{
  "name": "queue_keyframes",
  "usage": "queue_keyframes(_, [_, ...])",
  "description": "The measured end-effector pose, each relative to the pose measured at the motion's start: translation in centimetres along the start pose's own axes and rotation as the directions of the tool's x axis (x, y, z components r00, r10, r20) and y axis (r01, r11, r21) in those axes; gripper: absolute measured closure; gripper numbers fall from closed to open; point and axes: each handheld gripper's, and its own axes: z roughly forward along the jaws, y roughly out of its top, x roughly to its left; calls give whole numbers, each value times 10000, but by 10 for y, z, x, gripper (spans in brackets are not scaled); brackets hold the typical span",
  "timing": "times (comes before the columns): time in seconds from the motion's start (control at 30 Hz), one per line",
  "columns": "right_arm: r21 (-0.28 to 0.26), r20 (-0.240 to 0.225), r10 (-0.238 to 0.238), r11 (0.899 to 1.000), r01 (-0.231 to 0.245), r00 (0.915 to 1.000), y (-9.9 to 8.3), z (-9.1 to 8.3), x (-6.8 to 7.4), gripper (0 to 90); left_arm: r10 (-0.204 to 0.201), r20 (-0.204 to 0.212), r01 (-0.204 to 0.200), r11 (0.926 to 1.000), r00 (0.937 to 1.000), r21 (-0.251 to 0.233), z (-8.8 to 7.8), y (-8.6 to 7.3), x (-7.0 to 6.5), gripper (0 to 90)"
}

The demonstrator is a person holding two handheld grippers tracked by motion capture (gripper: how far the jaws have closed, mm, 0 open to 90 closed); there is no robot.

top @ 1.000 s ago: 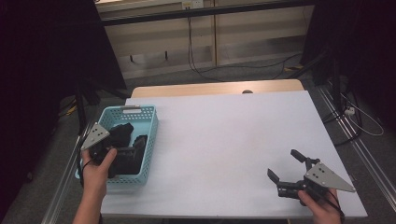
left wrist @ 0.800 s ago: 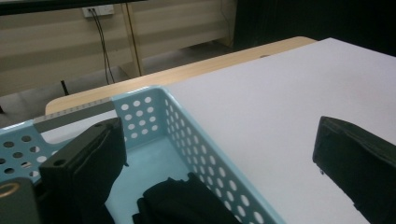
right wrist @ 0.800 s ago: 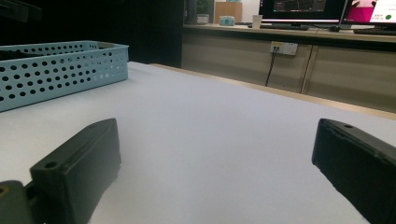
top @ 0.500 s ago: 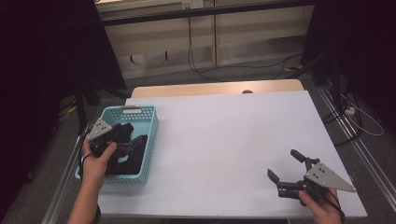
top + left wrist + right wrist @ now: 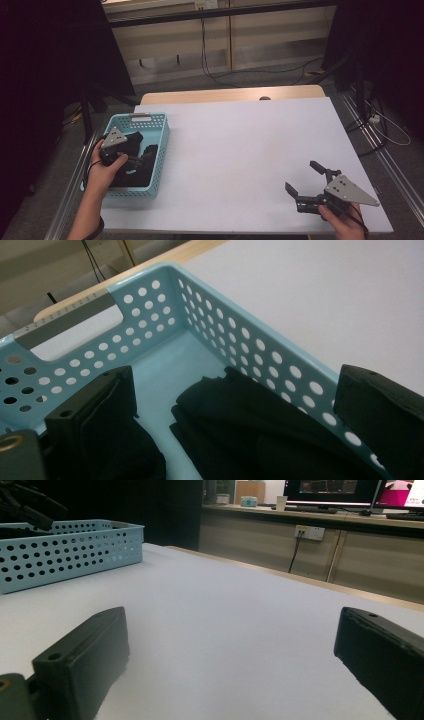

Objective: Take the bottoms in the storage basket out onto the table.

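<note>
A light blue perforated basket stands at the table's left edge with black folded cloth inside. My left gripper is held by a hand down inside the basket. In the left gripper view the left gripper is open, its jaws wide apart over the black cloth, with the basket wall beyond. My right gripper rests low at the table's front right, open. In the right gripper view the right gripper has only bare table between its jaws.
The white table top stretches between basket and right gripper. A wooden strip runs along its far edge. From the right gripper view the basket is far off at the left. Cables lie on the floor behind.
The left hand has shifted its gripper slightly farther and to the right within the basket. The right gripper has stayed where it was.
</note>
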Motion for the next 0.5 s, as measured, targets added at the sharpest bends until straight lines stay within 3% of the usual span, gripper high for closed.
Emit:
queue_keyframes(0.1, [-1,-42,-122,9999,122,9999,0,0,1,1,107,192,-112,9996,9998,250,1,-1,0,34])
queue_keyframes(0.17, [14,-85,-257,9997,257,9996,1,0,2,0,497,392,-525,9960,9980,724,3,-4,1,34])
queue_keyframes(0.37, [42,-49,-217,9998,217,9998,1,1,1,1,851,680,-924,9894,9940,1119,6,-7,1,34])
queue_keyframes(0.4, [45,-13,-142,9999,142,9999,0,1,0,1,989,811,-1102,9825,9918,1501,8,-7,-1,34])
queue_keyframes(0.5, [37,-61,-142,9999,142,9999,0,0,0,1,1235,1085,-1425,9714,9864,1901,13,-8,-4,34])
